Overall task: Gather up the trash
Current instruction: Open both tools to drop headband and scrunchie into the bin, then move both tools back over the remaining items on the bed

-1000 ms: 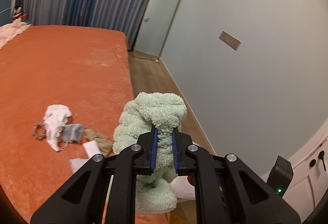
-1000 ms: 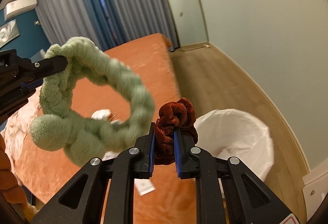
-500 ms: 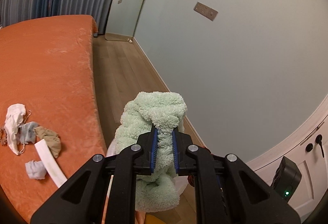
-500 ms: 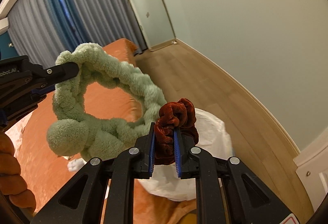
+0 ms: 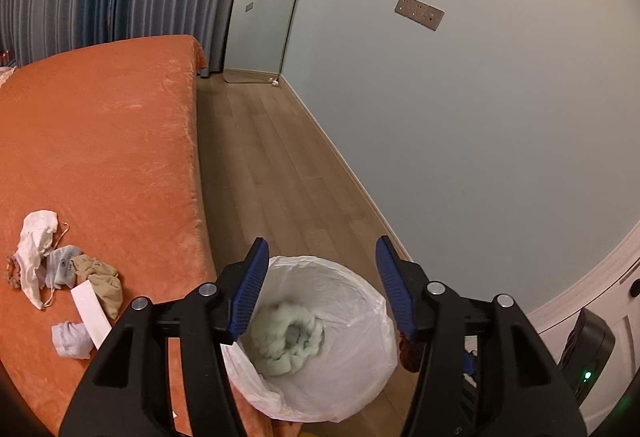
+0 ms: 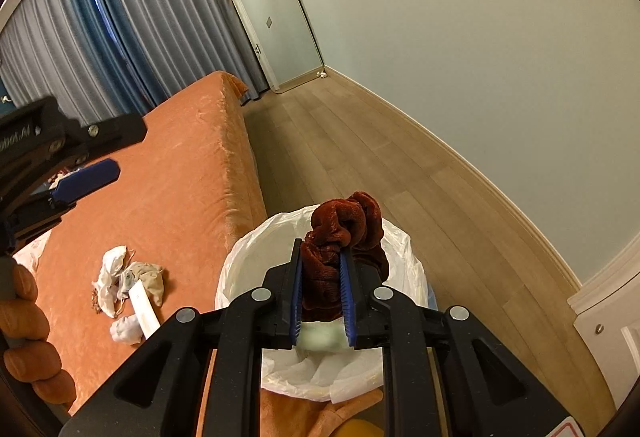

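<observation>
My left gripper (image 5: 320,279) hangs over the white-lined trash bin (image 5: 360,389), its jaws opening with nothing between them. The fluffy green braided headband (image 5: 286,341) lies inside the bin below. My right gripper (image 6: 323,287) is shut on a dark red velvet scrunchie (image 6: 344,237) and holds it over the same bin (image 6: 248,261). A pale green patch of the headband (image 6: 322,337) shows under its fingers. The left gripper (image 6: 84,157) appears at the left edge of the right wrist view, over the bed.
An orange bed (image 5: 100,141) runs along the left, with a small heap of cloth and paper scraps (image 5: 60,277) near its edge beside the bin. Wooden floor (image 5: 272,165) lies between bed and pale wall. A leaning mirror (image 5: 264,5) stands at the far end.
The left gripper has let go of the green headband, which dropped into the bin. Both grippers moved over the bin and lower; the right still holds the scrunchie.
</observation>
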The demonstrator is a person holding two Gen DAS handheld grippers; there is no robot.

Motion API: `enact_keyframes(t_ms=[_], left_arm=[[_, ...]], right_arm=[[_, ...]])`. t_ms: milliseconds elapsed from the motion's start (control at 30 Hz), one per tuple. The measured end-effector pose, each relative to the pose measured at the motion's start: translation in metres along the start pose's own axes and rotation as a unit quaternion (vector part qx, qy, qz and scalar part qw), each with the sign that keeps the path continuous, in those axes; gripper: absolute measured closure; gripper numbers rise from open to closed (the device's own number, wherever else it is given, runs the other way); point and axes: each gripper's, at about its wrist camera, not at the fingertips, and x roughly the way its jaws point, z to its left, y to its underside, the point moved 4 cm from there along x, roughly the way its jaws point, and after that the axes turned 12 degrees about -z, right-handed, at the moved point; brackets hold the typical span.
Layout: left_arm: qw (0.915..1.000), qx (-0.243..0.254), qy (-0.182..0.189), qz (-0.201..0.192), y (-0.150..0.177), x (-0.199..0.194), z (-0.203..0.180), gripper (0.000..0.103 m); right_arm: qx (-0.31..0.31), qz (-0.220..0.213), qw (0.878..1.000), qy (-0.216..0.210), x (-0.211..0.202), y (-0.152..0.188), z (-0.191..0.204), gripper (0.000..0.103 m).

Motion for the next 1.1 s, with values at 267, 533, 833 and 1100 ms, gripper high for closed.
enact_keyframes(t_ms=[267,533,833,1100], left_arm=[[0.9997,-0.003,-0.022,0.002,0.005,-0.002,0.021,0.048],[0.9988,-0.021,-0.045,-0.002,0.009,-0.013,0.049,0.042],[0.9971,-0.042,-0.064,-0.004,0.017,-0.032,0.081,0.042],[0.9938,-0.062,-0.092,-0.001,0.032,-0.049,0.116,0.041]], right_arm=[[-0.001,-0.002,1.0,-0.007,0.004,0.0,-0.003,0.083],[-0.016,-0.019,1.0,0.003,-0.001,-0.006,0.01,0.06],[-0.023,-0.018,1.0,-0.003,-0.008,-0.001,0.024,0.054],[-0.047,-0.009,0.999,-0.014,-0.012,0.009,0.051,0.051]])
